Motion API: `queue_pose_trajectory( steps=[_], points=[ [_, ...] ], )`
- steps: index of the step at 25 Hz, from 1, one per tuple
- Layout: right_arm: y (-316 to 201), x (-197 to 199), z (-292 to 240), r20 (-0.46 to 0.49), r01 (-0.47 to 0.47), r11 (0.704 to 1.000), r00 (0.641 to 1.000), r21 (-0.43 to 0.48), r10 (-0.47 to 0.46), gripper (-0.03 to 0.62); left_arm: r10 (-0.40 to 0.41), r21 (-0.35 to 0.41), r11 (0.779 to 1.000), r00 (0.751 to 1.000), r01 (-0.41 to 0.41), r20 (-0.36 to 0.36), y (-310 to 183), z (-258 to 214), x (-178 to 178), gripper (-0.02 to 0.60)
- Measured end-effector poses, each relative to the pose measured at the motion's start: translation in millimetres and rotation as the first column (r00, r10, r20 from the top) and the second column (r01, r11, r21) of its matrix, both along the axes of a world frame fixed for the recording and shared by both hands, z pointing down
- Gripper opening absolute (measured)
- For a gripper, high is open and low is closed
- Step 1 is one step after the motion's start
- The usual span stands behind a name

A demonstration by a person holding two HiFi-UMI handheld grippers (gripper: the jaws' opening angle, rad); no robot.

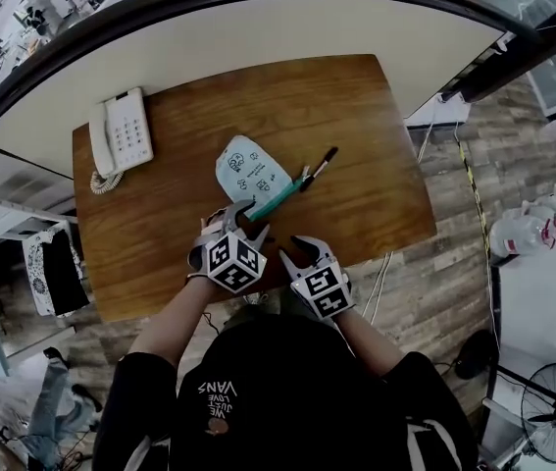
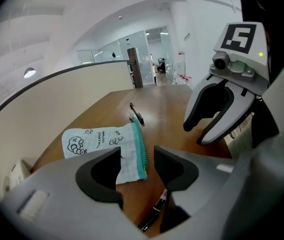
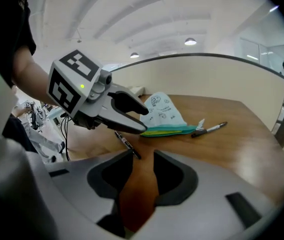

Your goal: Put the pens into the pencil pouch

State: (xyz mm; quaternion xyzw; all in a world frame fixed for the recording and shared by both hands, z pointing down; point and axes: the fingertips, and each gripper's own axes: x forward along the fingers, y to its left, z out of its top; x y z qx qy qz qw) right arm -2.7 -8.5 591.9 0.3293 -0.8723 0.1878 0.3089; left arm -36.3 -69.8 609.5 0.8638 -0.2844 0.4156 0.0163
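While the left gripper point(image 2: 137, 160) and the right gripper point(image 3: 143, 160) are hanging with jaws apart and empty, the pencil pouch point(image 1: 251, 173) is lying on the table point(image 1: 356, 116), one pen point(image 1: 319, 168) at its zipper end, another pen point(image 3: 126, 145) lying below the left gripper, half hidden by it.

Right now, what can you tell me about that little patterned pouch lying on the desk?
The pencil pouch is a small, soft, fabric-looking bag, pale blue-white with black cartoon doodles and writing. One long edge carries a teal zip; whether it is open I cannot tell. It lies flat on the wooden desk. A black pen lies just off the zip's end. Nothing grips it.
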Motion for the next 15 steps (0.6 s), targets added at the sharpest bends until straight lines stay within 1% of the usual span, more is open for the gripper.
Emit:
queue_pose_trajectory(
  steps=[6,7,8,9,10,12,15],
  points=[
    [-7.3,-1.6,9.8,0.009,0.045,0.998,0.999,-0.045,-0.045,0.095,0.047,-0.026,0.999,0.996,-0.045,0.08,-13.0,18.1,7.3,0.191],
    [-7.7,-2.1,10.4,0.011,0.053,0.997,0.999,-0.049,-0.052,0.095,0.05,-0.032,0.998,0.995,-0.047,0.084,-14.3,20.1,7.2,0.187],
    [-7.8,-2.5,11.2,0.013,0.062,0.997,0.998,-0.051,-0.061,0.095,0.052,-0.036,0.998,0.995,-0.049,0.086,-15.4,21.3,7.0,0.168],
    [-8.1,-2.8,12.1,0.013,0.071,0.996,0.997,-0.052,-0.07,0.095,0.053,-0.035,0.998,0.995,-0.05,0.086,-16.7,21.6,6.8,0.136],
    [-8.4,-2.9,13.0,0.014,0.08,0.995,0.997,-0.052,-0.079,0.095,0.051,-0.033,0.998,0.995,-0.049,0.083,-18.3,21.3,6.4,0.065],
    [-9.2,-3.7,14.9,0.016,0.099,0.994,0.995,-0.05,-0.098,0.095,0.044,-0.039,0.998,0.997,-0.041,0.065,-21.2,20.1,5.3,0.042],
    [-10.4,-9.0,17.2,0.016,0.142,0.989,0.99,-0.041,-0.141,0.095,0.029,-0.085,0.996,1.0,-0.028,0.01,-24.6,18.1,2.5,0.037]
  ],
)
